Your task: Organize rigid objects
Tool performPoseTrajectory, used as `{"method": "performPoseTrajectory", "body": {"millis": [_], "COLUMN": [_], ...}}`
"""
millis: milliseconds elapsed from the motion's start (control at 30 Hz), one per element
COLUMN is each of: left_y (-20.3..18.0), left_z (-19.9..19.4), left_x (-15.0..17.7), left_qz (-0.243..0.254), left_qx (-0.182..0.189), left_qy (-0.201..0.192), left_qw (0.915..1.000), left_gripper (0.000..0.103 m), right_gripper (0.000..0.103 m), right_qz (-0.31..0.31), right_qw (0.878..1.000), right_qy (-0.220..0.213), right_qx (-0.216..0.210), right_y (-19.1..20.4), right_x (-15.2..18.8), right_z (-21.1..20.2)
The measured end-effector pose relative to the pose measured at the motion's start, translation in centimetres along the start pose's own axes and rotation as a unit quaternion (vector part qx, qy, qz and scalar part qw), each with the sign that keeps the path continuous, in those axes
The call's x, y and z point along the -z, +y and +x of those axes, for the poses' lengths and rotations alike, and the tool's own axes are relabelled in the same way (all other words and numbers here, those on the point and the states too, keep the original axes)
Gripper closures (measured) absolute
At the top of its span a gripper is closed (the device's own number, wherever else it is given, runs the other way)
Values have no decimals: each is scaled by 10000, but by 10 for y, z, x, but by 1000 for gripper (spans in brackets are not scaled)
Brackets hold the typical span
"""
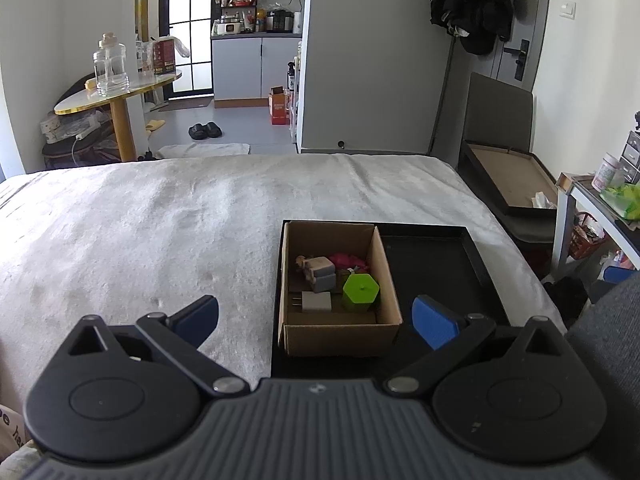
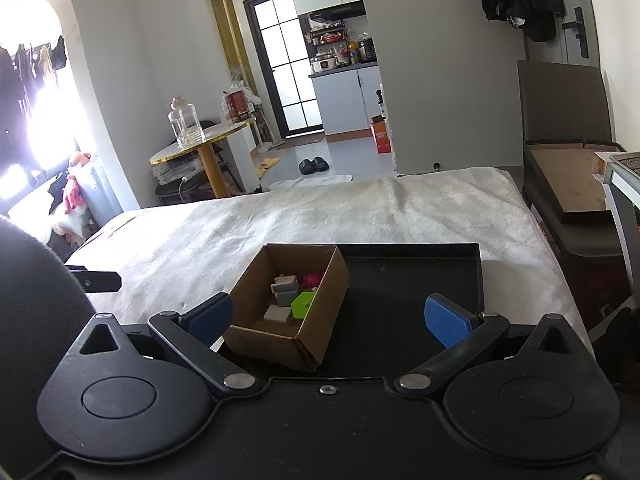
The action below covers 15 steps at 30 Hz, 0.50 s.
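Two grippers in view, both with jaws spread wide and holding nothing. Left gripper (image 1: 316,320) raised above the near edge of a white bed cover (image 1: 160,220), its left pad over the cover, its right pad over the black tray (image 1: 472,248). On the tray's left half, an open cardboard box (image 1: 384,280), seated against the tray's left wall. Inside the box, left to right: a beige-and-grey block figure (image 1: 318,274) at the middle, a white plug adapter (image 1: 316,302) just in front of it, a pink item (image 1: 348,260) at the back, partly hidden, and a green hexagonal piece (image 1: 360,292) at the front right, touching the right wall. Right half of the tray bare black surface. Right gripper (image 2: 328,316) likewise above the tray's near side, box seen at an angle between its pads and nearer the left one. Same contents visible there: adapter (image 2: 277,313), green piece (image 2: 302,305), pink item (image 2: 311,279). Beyond the bed: round table with glass jar (image 1: 109,65), black slippers (image 1: 205,131) on the floor.
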State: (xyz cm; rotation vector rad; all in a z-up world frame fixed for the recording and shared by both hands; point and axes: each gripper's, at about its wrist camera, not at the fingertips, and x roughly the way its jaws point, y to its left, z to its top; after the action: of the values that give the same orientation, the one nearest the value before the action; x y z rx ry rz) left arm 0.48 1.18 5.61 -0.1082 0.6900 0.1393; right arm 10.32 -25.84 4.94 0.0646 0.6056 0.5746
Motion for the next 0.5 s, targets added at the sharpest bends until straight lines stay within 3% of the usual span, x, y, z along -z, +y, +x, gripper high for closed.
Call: {"method": "performPoseTrajectory", "body": {"millis": [500], "left_y": [-9], "left_z": [4], "left_x": [4], "left_qz": [-45], "left_qx": [310], "left_qy": [88], "left_qw": [9995], "left_gripper": [1], "right_gripper": [0], "right_qz": [59], "right_qw": [9997], "right_qy": [217], "right_qx": [-77], "right_y": [4], "right_x": [3], "right_z": [-1]}}
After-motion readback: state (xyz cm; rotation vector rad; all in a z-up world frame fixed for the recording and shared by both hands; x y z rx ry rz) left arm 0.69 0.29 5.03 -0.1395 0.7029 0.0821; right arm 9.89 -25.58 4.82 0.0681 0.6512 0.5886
